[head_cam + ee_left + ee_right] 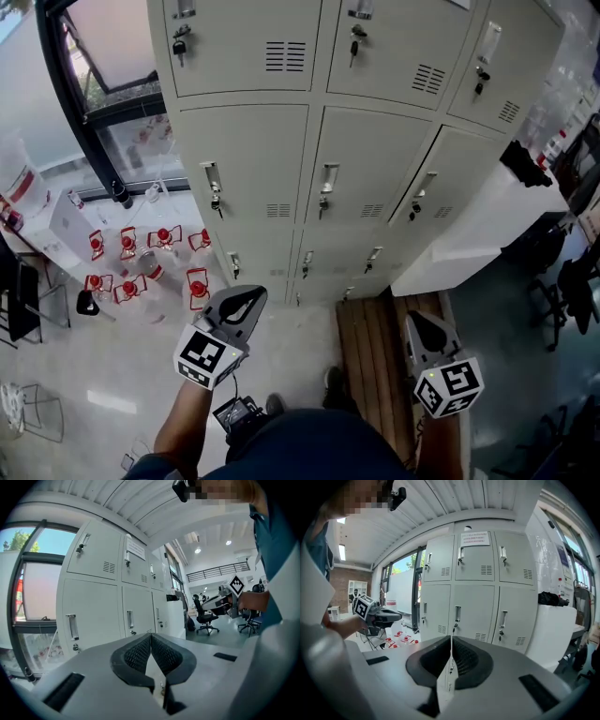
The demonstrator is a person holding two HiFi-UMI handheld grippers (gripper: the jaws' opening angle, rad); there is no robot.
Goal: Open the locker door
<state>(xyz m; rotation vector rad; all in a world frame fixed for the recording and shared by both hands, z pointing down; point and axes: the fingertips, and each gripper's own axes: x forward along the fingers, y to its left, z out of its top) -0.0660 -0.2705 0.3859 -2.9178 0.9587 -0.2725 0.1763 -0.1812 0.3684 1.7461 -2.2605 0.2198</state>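
Before lockers: left gripper, right gripper.

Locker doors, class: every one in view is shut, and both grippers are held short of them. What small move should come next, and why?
Probably bring the right gripper forward toward the handle of the middle locker door. Its view lines up with that handle, there is a clear gap between them, and its jaws are together with nothing between them.

Lockers: were pale grey-beige.
Left gripper: was grey, with black cross-hatched pads and a black-and-white checked cube.
Right gripper: was the same.
Bottles: were red-topped, possibly caps.
Bench: was brown.
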